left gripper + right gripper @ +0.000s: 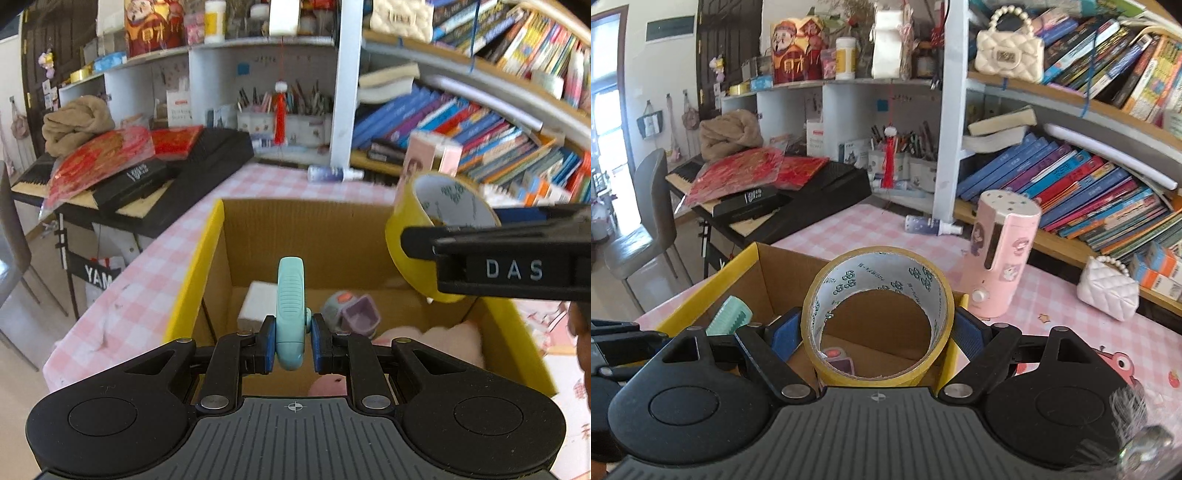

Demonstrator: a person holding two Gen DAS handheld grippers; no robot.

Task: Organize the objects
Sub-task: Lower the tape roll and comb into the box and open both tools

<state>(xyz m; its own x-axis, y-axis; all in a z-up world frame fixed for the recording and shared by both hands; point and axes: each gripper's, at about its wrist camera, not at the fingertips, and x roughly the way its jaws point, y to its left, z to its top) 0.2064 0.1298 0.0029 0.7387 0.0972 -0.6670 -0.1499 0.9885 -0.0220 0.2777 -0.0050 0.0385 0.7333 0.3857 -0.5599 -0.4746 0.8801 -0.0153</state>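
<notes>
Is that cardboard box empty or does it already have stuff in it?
Not empty. The cardboard box already holds a white block, a small purple-grey gadget and something soft and pink.

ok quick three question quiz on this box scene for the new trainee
1. True or false: the left gripper is shut on a teal clip.
2. What does the right gripper hold? A) pink bottle B) roll of yellow tape C) white purse
3. What open container lies below both grippers?

Key
1. True; its fingers press the clip's sides.
2. B
3. The cardboard box with yellow edges, already holding a white block and a pink soft toy.
</notes>
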